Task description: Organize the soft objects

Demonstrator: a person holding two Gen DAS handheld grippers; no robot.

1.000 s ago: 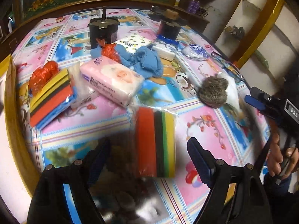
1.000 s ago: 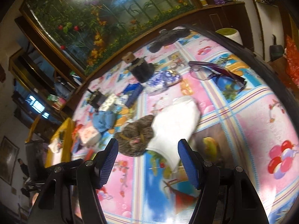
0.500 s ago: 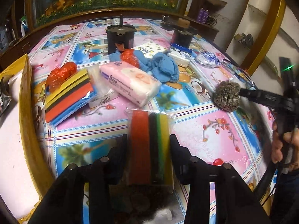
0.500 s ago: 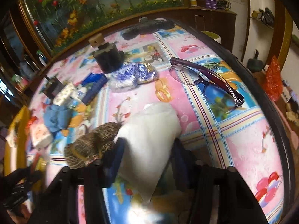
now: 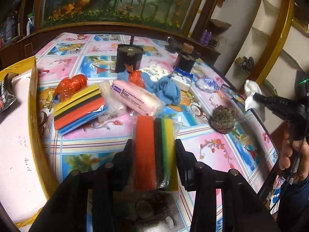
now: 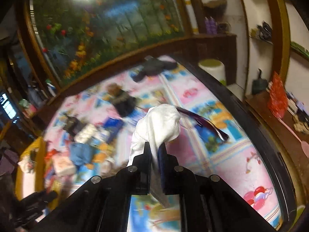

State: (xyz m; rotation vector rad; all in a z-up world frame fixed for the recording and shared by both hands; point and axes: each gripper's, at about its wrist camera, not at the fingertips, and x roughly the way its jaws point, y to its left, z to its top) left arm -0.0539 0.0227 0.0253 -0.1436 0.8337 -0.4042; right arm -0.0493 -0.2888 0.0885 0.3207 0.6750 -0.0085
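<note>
Both grabs just landed. My left gripper [image 5: 153,150], wide open around the sponge pack [image 5: 155,150] a second ago, is now clamped on it, fingers [image 5: 128,154] pressing the red and yellow sides. The pack looks held just above the worktop [image 5: 212,147], though I can't tell for sure that it's clear.

My right gripper [image 6: 154,150] has closed too: fingers nearly together, pinching the white cloth [image 6: 158,123], which was lying flat beside the knitted ball [image 5: 223,118] and is now lifted clear, bunched above the fingers. The right view is motion-blurred, so I'm mid-swing.

The second sponge pack [image 5: 77,110] sits left of the knitted ball, next to the pink tissue pack [image 5: 138,99]; the blue cloth [image 5: 168,90] is behind them.

So both items are secured; I judge the next step is carrying them toward that grouped pile. Risk: the cloth slipping, thin pinch.
</note>
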